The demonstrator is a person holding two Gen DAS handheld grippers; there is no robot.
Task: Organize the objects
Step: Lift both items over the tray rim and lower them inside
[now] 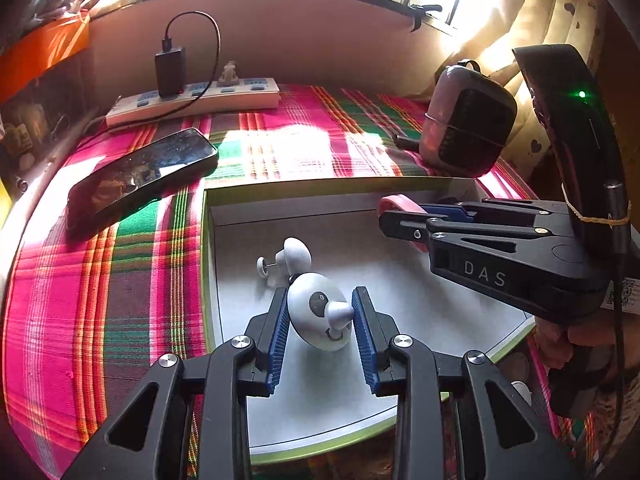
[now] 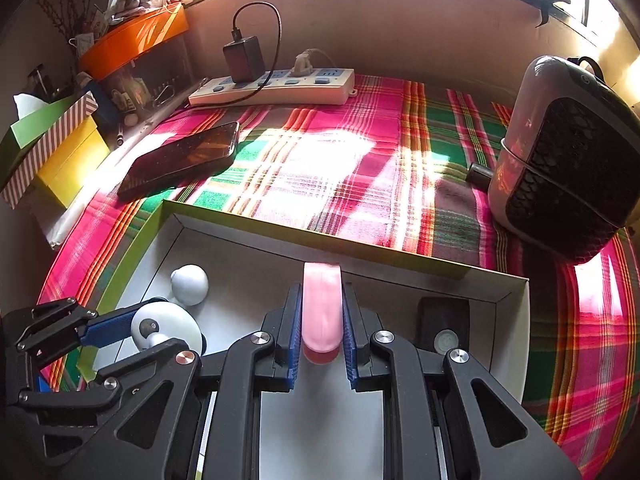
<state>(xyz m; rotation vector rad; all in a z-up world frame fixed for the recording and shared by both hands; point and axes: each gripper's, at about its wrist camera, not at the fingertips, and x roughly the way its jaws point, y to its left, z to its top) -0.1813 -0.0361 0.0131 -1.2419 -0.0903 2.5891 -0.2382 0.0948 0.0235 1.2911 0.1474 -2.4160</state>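
Both grippers are hovering over the shallow white cardboard tray with green rim (image 1: pixel 206 240). Left gripper (image 1: pixel 320 312) is pinching the smooth rounded white plastic figurine (image 1: pixel 316 316), jaws partly closed. Right gripper (image 2: pixel 322 320) at 3 o'clock is clamping the soft pink rubbery strip (image 2: pixel 322 308), nearly shut. Risk: the glossy curved figurine is likely squirting from the ribbed pads.

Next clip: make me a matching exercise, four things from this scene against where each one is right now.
Things:
1. white toy
2. pink strip
3. phone
4. charger

Places:
A. plugged into the power strip
B. flat on the plaid cloth
C. in the left gripper, over the box
D. in the right gripper, over the box

Pairs: 1-C, 2-D, 3-B, 4-A
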